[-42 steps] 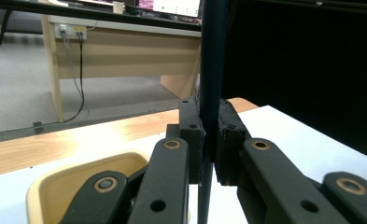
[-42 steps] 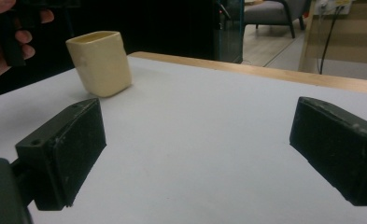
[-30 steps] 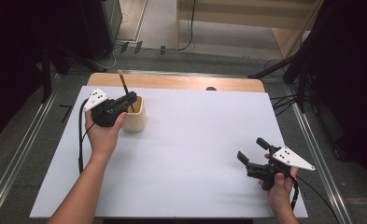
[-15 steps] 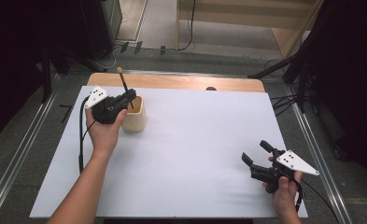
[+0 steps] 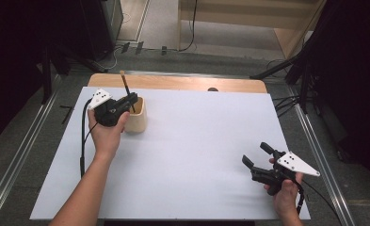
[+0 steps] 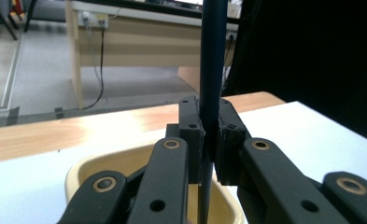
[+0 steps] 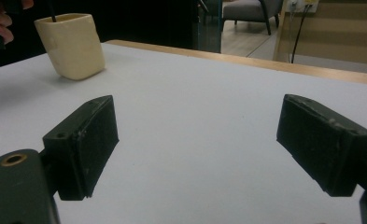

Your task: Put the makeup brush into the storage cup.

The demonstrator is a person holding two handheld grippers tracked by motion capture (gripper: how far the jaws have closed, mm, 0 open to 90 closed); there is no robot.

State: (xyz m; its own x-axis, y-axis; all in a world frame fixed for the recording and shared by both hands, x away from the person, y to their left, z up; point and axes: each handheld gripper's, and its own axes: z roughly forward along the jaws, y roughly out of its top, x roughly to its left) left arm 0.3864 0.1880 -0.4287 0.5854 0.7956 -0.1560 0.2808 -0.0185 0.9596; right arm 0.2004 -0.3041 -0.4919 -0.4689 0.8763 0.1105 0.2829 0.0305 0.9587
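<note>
High view, nearest edge: the right hand-held gripper [image 5: 257, 157] is held low over the bare counter [image 5: 201, 141], jaws wide apart and empty. It has been drawn slightly nearer the counter's near edge than in the earlier frame, its jaws narrowed a little. Farther off, the left hand-held gripper [image 5: 131, 100] is clamped on the dark pen [image 5: 125, 84], upright with its lower end inside the cream cup [image 5: 138, 120] just beneath. The insertion is judged nearly done; release remains. That side is unchanged.
</note>
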